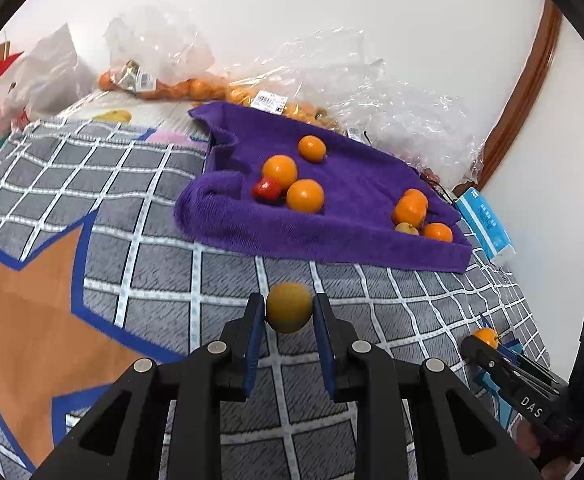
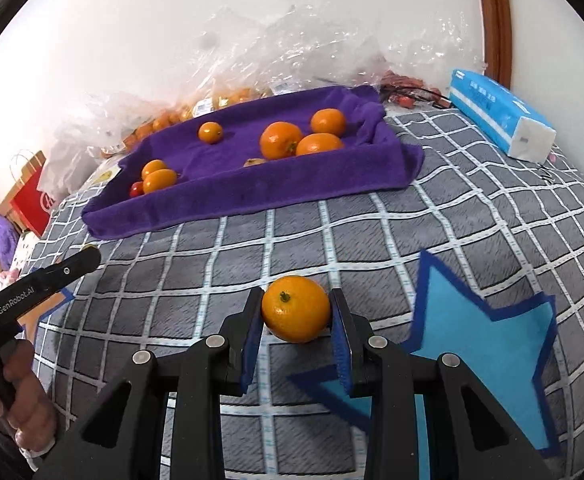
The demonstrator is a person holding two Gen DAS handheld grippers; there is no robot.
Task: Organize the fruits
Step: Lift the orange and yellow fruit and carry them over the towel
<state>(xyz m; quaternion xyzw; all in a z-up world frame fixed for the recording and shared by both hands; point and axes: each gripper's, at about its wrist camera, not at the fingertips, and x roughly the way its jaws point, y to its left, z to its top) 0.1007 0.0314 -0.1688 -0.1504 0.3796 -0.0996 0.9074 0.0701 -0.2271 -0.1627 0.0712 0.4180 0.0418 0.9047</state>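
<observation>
My left gripper (image 1: 288,312) clamps a dull yellow fruit (image 1: 288,307) and my right gripper (image 2: 296,314) an orange (image 2: 295,308), both above the checked blanket (image 2: 196,280), near the purple towel (image 2: 252,188)

On the purple towel (image 1: 351,216) lie six oranges (image 1: 305,195), one red fruit (image 1: 267,189) and one small yellowish fruit (image 1: 407,228); in front of the towel two more fruits (image 2: 295,308) sit in grippers; beside it, one tissue pack (image 2: 499,114)
</observation>
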